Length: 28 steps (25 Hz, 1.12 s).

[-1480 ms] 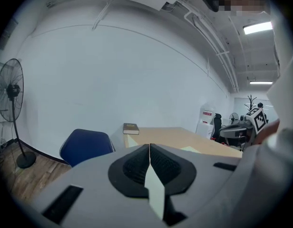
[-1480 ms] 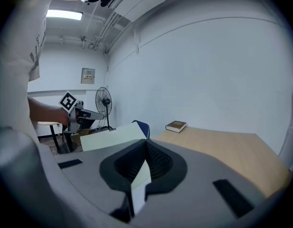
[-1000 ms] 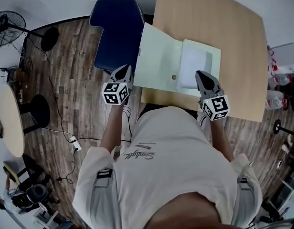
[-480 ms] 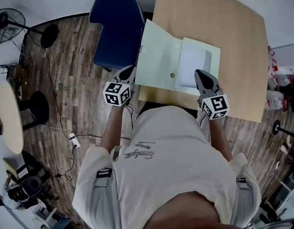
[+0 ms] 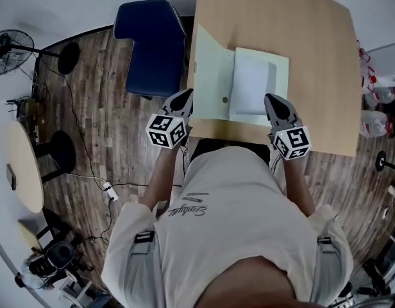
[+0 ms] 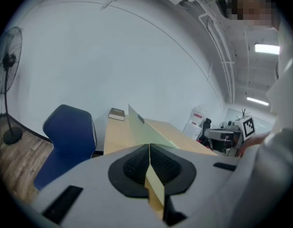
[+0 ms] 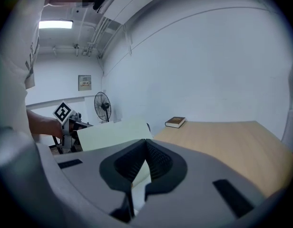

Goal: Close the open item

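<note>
**Head view: folder half open, a gripper on each side**

On the wooden table (image 5: 313, 50) lies the pale green file folder (image 5: 281, 85), near the person. Its spine runs away from them, and white paper (image 5: 252, 85) lies on its right panel. The left cover (image 5: 210, 76) is tilted up. The left gripper (image 5: 184, 99), clenched on that cover's near edge, is best placed to swing it rightward over the spine. The right gripper (image 5: 272, 100) appears to be pinching the right panel's near edge.
</note>
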### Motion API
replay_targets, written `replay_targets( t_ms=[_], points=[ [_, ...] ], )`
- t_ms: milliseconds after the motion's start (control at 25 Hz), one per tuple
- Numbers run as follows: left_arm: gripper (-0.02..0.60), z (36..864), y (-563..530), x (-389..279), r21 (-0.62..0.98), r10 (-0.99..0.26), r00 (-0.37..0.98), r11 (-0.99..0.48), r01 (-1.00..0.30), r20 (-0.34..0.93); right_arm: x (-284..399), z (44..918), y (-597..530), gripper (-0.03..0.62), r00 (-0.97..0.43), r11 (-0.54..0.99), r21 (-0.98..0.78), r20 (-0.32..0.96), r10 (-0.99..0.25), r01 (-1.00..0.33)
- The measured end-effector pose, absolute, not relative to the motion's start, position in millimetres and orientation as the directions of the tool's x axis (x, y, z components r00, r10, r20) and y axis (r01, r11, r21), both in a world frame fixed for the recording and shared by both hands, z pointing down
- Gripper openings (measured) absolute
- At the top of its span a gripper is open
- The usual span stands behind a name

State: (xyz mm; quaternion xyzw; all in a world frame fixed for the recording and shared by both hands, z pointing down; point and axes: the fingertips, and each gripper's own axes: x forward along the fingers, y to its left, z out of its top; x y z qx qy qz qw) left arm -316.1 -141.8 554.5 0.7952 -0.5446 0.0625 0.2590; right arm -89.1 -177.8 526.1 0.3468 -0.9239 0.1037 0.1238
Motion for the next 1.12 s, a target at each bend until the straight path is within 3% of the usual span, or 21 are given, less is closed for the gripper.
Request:
replay_targets(
  t_ms=[120, 640, 1120],
  points=[
    [0.015, 549, -149, -294, 0.277, -0.823, 0.4, -0.307, -0.911, 0.404, -69, 525, -184, -0.006, -0.718, 0.721, -0.118, 0.289, -0.633, -0.683],
    [0.014, 553, -175, -198, 0.312, -0.725, 0.55, -0.454, -0.834, 0.415, 4, 515, -187, -0.006, -0.641, 0.634, -0.121, 0.255, -0.724, -0.764],
    [0.014, 616, -202, -161, 0.242, -0.658, 0.509, -0.458, -0.855, 0.555, 76, 529, -187, -0.006, -0.574, 0.554, -0.152, 0.254, -0.778, -0.818]
  ],
)
